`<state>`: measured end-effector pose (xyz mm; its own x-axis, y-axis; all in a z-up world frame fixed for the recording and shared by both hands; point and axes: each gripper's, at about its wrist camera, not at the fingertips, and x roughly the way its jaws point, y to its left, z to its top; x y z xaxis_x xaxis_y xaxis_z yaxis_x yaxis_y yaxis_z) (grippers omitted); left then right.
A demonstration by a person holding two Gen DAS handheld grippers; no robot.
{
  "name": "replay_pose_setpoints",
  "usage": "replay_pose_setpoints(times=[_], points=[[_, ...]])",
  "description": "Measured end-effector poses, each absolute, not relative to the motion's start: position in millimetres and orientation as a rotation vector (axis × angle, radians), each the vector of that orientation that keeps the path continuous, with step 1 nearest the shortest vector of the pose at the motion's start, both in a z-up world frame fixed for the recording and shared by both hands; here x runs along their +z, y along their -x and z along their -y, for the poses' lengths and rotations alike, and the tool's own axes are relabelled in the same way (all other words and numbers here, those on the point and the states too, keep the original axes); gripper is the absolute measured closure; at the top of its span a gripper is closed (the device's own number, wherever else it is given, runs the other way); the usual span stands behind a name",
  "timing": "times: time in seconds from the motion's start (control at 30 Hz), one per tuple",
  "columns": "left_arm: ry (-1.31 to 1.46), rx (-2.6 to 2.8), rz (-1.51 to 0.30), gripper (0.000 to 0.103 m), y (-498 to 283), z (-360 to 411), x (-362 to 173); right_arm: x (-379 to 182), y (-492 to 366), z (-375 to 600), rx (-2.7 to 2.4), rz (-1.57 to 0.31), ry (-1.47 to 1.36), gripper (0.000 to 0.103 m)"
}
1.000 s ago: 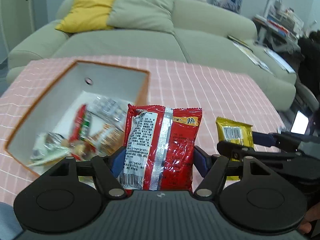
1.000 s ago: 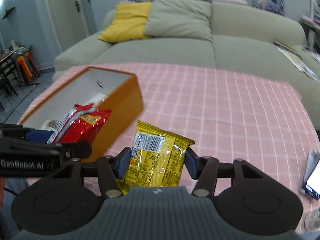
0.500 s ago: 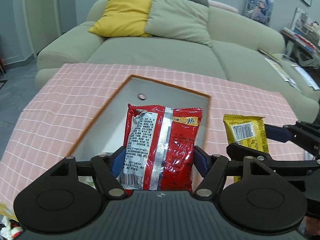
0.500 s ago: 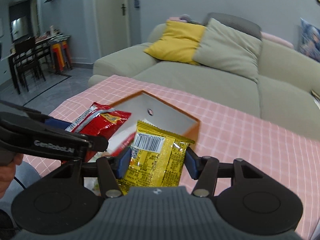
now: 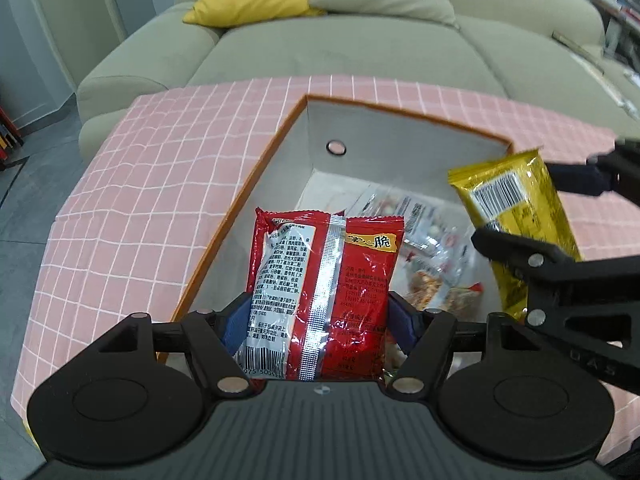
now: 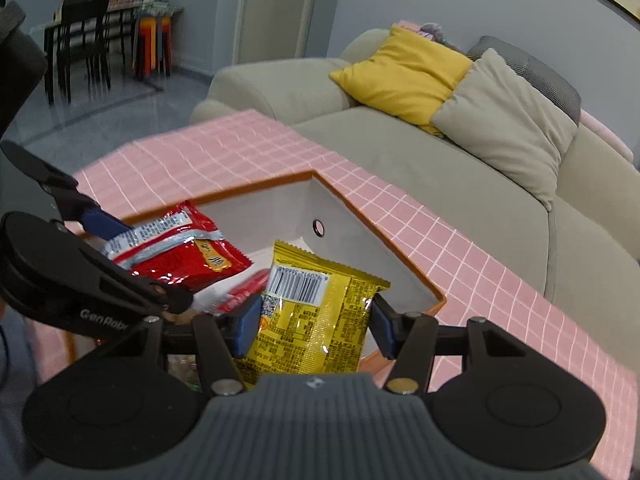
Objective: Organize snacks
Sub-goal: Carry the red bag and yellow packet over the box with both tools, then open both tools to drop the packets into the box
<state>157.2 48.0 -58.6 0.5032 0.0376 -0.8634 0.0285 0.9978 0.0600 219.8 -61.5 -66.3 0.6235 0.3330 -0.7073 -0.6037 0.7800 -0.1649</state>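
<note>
My left gripper [image 5: 320, 312] is shut on a red snack packet [image 5: 324, 280], holding it upright over the open orange box [image 5: 400, 148] with grey inner walls. The right gripper [image 6: 316, 320] is shut on a yellow snack packet [image 6: 316, 320], also above the box [image 6: 384, 252]. In the left wrist view the yellow packet [image 5: 516, 208] and the right gripper [image 5: 532, 248] hang over the box's right side. The right wrist view shows the red packet [image 6: 176, 248] and left gripper [image 6: 116, 272] at the left. Several wrapped snacks [image 5: 432, 256] lie on the box floor.
The box stands on a table with a pink checked cloth [image 5: 152, 184]. Behind it is a green sofa [image 5: 360, 40] with a yellow cushion [image 6: 404, 72] and a grey-green cushion [image 6: 508, 120]. Chairs and stools [image 6: 116, 40] stand far off on the left.
Both grippers have moved over the box with their packets. The box interior now lies right below them, and the right gripper has rolled so its view is tilted.
</note>
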Motion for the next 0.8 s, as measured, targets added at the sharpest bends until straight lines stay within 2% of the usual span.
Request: replay_pose_setpoints(times=[0.3,0.8], points=[[-0.214,0.001,-1.094,0.023,-184.2,-39.7,-90.5,-115.0,-249.1,42.3,0.598,-0.755,0.622,0.050],[-0.312,0.014,-1.139,0.022,-210.2,-34.6,-118.9,-148.6,-261.2,34.0,0.619,-0.818,0.711,0.052]])
